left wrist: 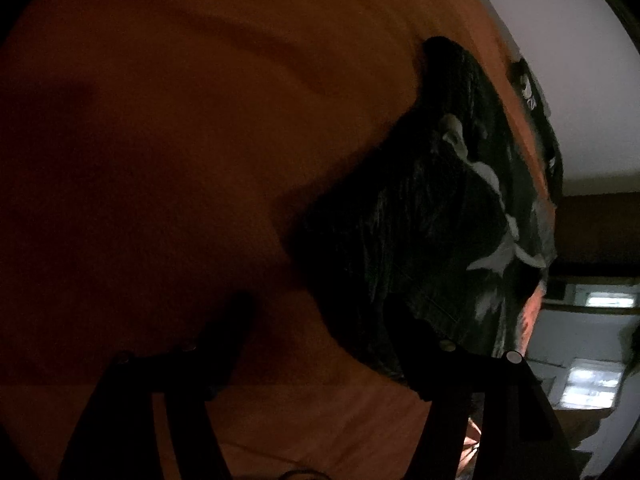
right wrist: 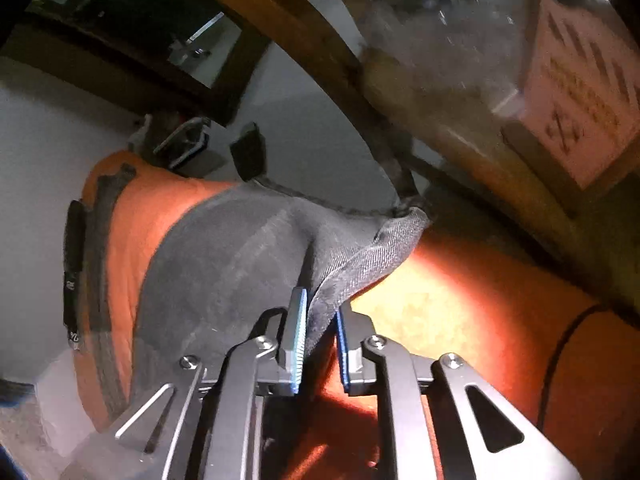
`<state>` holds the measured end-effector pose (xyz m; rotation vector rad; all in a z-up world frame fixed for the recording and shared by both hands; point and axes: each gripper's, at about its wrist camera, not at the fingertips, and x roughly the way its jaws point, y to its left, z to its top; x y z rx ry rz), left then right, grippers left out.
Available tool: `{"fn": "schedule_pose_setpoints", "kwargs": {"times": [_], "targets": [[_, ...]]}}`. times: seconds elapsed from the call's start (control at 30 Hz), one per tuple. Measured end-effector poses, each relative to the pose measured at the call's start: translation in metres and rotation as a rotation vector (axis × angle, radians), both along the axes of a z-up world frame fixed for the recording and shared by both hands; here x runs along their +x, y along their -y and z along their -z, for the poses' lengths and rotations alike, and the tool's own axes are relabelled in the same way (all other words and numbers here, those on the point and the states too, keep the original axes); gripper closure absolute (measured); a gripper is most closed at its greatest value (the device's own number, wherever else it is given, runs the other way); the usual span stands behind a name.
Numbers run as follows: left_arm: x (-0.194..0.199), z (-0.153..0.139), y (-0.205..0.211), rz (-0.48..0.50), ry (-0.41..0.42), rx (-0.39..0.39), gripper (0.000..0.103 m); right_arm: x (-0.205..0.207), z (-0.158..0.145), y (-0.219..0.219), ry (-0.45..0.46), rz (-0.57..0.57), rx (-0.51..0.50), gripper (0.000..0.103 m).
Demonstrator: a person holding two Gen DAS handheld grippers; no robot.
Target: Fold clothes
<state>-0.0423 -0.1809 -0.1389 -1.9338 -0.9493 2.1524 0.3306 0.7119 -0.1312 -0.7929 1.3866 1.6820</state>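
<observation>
We see the grey garment [right wrist: 224,264] lying rumpled on the orange sheet [right wrist: 460,300], no fold yet made. Right gripper [right wrist: 320,328] pinches its near right edge between nearly closed jaws. Left gripper [left wrist: 320,320] stands open and empty, one finger at the garment's [left wrist: 420,220] near edge. Folding is barely begun; all folds remain.

No legible text anywhere. Dark red printed marks on a pale cardboard box [right wrist: 580,92] at upper right of the right wrist view, too blurred to read. Small white characters near the lower end of a slim black object [right wrist: 73,280] at the left edge of the orange bedding [right wrist: 480,300], too small to make out. White printed graphic on the dark garment [left wrist: 460,208] in the left wrist view, shapes only, no letters discernible.
</observation>
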Motion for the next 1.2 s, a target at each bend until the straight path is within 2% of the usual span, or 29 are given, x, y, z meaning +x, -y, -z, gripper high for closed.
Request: {"fn": "schedule_pose_setpoints", "kwargs": {"times": [0.17, 0.27, 0.4, 0.47, 0.53, 0.73, 0.83, 0.9, 0.97, 1.03, 1.2], "targets": [[-0.006, 0.019, -0.010, -0.026, 0.062, 0.119, 0.034, -0.026, -0.021, 0.002, 0.019, -0.097, 0.129, 0.095], [-0.021, 0.025, -0.019, -0.009, 0.057, 0.076, 0.033, -0.039, -0.035, 0.006, 0.028, -0.155, 0.198, 0.097], [-0.029, 0.028, -0.020, -0.069, 0.046, 0.082, 0.032, -0.054, -0.046, 0.010, 0.032, -0.205, 0.249, 0.098], [-0.028, 0.022, -0.021, -0.092, 0.022, 0.067, 0.063, -0.060, -0.053, 0.012, 0.031, -0.220, 0.267, 0.098], [-0.026, 0.013, -0.024, -0.107, 0.015, 0.051, 0.070, -0.066, -0.062, 0.013, 0.030, -0.236, 0.291, 0.098], [-0.034, -0.029, -0.022, -0.156, 0.029, 0.110, 0.073, -0.099, -0.103, 0.015, 0.012, -0.297, 0.357, 0.098], [-0.054, -0.053, -0.036, -0.132, 0.005, 0.205, 0.073, -0.137, -0.127, 0.010, 0.000, -0.341, 0.371, 0.098], [-0.068, -0.078, -0.048, -0.103, -0.048, 0.234, 0.073, -0.174, -0.145, 0.003, -0.013, -0.374, 0.375, 0.098], [-0.091, -0.100, -0.059, -0.098, -0.102, 0.218, 0.073, -0.213, -0.160, -0.005, -0.018, -0.394, 0.393, 0.098], [-0.114, -0.108, -0.058, -0.137, -0.115, 0.216, 0.073, -0.263, -0.173, -0.014, -0.017, -0.417, 0.423, 0.098], [-0.180, -0.096, -0.072, -0.246, -0.098, 0.234, 0.073, -0.408, -0.182, -0.033, 0.005, -0.443, 0.475, 0.099]]}}
